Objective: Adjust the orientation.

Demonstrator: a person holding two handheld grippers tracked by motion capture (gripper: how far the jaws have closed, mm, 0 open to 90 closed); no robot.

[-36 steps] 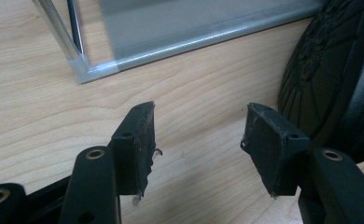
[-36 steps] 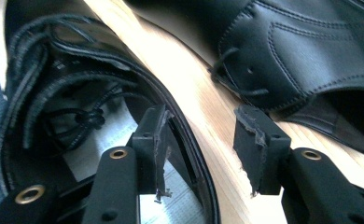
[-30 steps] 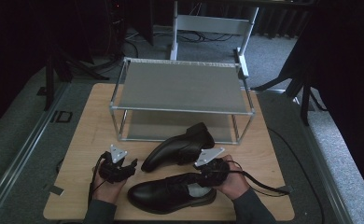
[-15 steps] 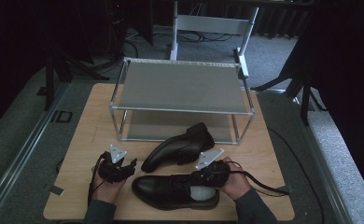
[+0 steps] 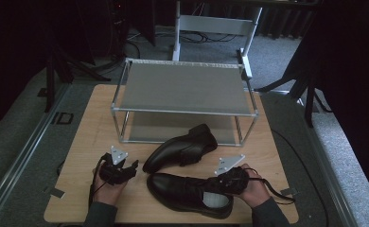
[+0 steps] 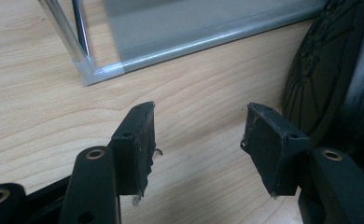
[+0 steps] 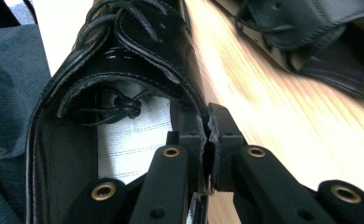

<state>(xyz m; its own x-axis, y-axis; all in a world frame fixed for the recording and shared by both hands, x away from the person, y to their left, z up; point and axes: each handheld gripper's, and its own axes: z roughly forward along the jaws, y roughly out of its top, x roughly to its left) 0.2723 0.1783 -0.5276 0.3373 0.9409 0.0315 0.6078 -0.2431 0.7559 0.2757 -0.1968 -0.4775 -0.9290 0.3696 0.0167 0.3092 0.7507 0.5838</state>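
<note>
Two black leather lace-up shoes lie on the wooden table in front of the rack. The near shoe (image 5: 182, 193) (image 7: 138, 56) points left, with its pale insole showing. My right gripper (image 5: 230, 182) (image 7: 207, 116) is shut on that shoe's side wall at the opening, one jaw inside and one outside. The far shoe (image 5: 182, 149) (image 7: 311, 28) lies on its side, and its sole (image 6: 329, 79) shows beside my left gripper. The left gripper (image 5: 126, 170) (image 6: 199, 135) rests low over bare wood left of the shoes, open, with nothing between its jaws.
A two-tier metal shoe rack (image 5: 182, 112) (image 6: 101, 70) stands at the back middle of the table (image 5: 88, 127), with both of its grey shelves bare. Dark floor, stands and cables surround the table. Bare wood lies at the left and right of the rack.
My right gripper and the near shoe have shifted a little to the right together. The left gripper and the far shoe have stayed in place.
</note>
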